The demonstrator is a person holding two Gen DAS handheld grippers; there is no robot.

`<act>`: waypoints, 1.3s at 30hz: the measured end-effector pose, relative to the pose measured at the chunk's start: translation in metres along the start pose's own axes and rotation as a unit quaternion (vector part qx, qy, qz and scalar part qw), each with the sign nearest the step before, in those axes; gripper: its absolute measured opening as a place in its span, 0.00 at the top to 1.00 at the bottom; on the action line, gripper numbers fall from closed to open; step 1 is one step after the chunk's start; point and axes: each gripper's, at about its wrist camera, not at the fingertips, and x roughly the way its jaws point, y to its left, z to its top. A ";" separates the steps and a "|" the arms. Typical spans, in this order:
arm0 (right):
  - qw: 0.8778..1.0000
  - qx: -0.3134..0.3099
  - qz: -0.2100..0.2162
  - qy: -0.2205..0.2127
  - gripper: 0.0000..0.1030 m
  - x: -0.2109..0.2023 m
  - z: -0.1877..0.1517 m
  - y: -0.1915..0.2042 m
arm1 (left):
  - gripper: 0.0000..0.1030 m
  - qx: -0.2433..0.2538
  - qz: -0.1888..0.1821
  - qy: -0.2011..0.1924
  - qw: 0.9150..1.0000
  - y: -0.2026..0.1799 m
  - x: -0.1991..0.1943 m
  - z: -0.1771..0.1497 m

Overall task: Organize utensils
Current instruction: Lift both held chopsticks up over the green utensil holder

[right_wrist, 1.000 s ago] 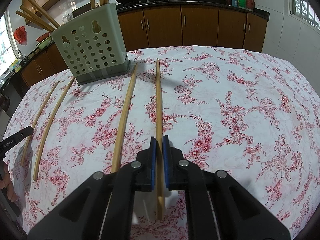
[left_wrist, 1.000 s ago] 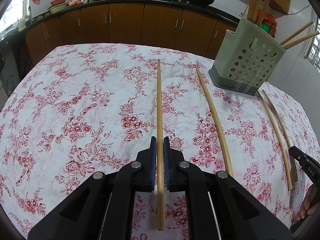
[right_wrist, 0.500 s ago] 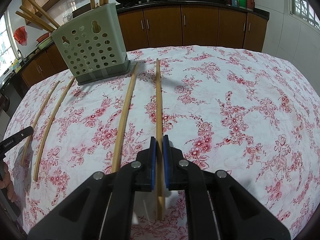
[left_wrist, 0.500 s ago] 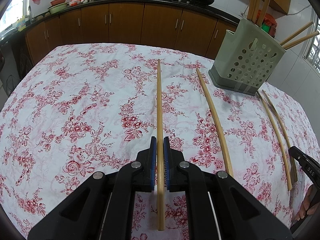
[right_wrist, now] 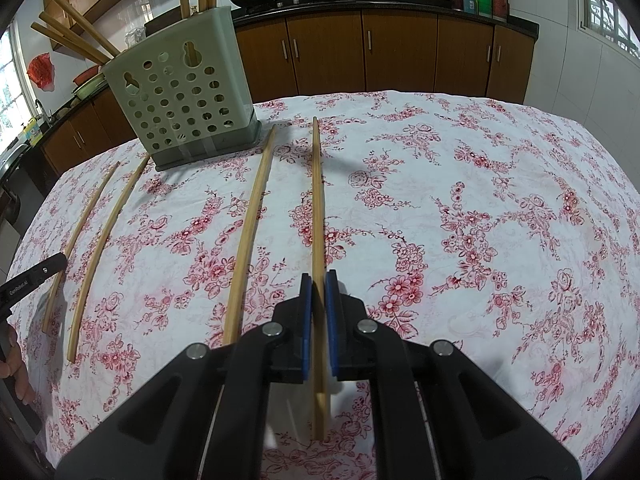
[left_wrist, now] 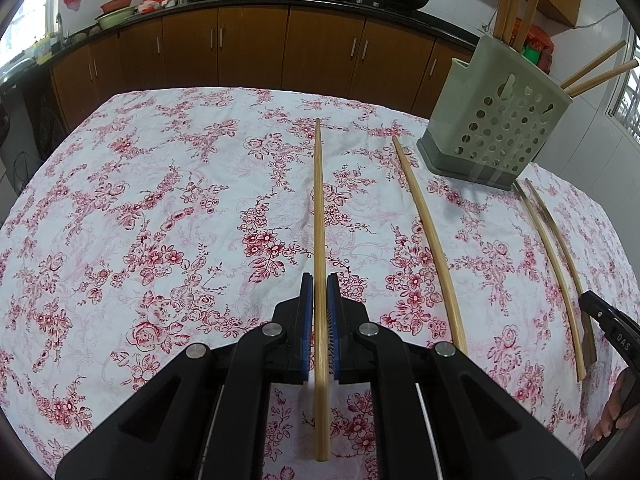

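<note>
Each gripper pinches one chopstick: the left gripper [left_wrist: 320, 284] its chopstick [left_wrist: 319, 208], the right gripper [right_wrist: 319, 282] its own [right_wrist: 317, 200], both pointing toward the green holder [right_wrist: 180, 92]. The other tool shows only as a cut-off edge. Partial lettering reads "DAS" and "GenRobot.AI".

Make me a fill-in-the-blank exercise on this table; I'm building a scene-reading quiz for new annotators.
1. Counting the two that are held, ____ chopsticks are outside the holder.
2. The left gripper and the right gripper each have their jaws shut on ____ of them.
3. The tablecloth is white with ____ flowers.

Missing words: four; one; red.
</note>
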 end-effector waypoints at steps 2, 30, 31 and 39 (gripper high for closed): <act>1.000 0.000 0.000 0.000 0.92 0.000 0.000 0.000 | 0.91 0.000 0.000 0.000 1.000 0.000 0.000 0.000; 0.983 -0.003 -0.003 -0.182 0.92 -0.120 0.043 -0.001 | 0.98 0.014 -0.025 -0.156 0.987 -0.001 -0.124 0.058; 0.981 -0.002 -0.003 -0.194 0.92 -0.125 0.047 -0.001 | 0.99 0.014 -0.027 -0.162 0.986 -0.002 -0.127 0.064; 0.975 -0.005 0.003 -0.222 0.92 -0.142 0.062 0.001 | 0.99 0.040 -0.041 -0.156 0.986 -0.011 -0.128 0.069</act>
